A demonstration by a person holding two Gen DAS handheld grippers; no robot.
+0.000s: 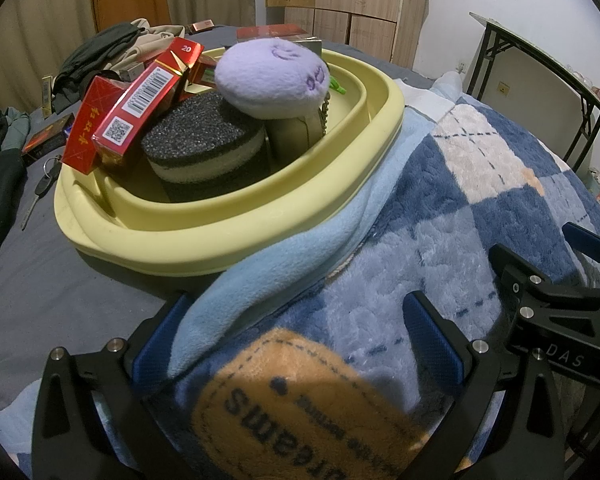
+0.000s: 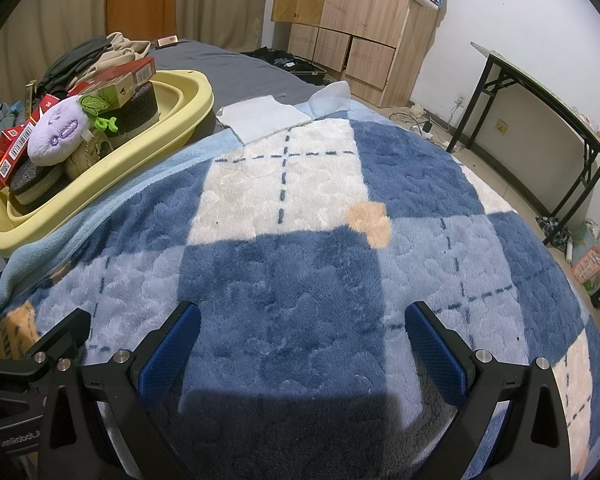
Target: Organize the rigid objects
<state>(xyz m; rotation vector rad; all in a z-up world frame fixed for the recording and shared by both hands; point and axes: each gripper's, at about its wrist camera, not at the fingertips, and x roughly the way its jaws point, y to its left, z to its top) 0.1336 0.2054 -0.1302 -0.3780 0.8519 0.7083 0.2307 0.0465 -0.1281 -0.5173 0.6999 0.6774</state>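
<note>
both the left gripper (image 1: 300, 344) and the right gripper (image 2: 300, 344) are being held with fingers spread apart and empty above a blue checked fleece blanket (image 2: 300, 216) on the bed. red cigarette boxes (image 1: 136, 116), a purple plush toy (image 1: 272, 76) and dark sponges (image 1: 200, 144) are being kept piled in a yellow plastic basin (image 1: 220, 236) beside the blanket.

Likely a bedroom: blanket (image 2: 300, 200), wooden wardrobe (image 2: 364, 12).

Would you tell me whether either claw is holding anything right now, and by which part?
Nothing is held: the left claw and right claw are both open above the blanket.
</note>
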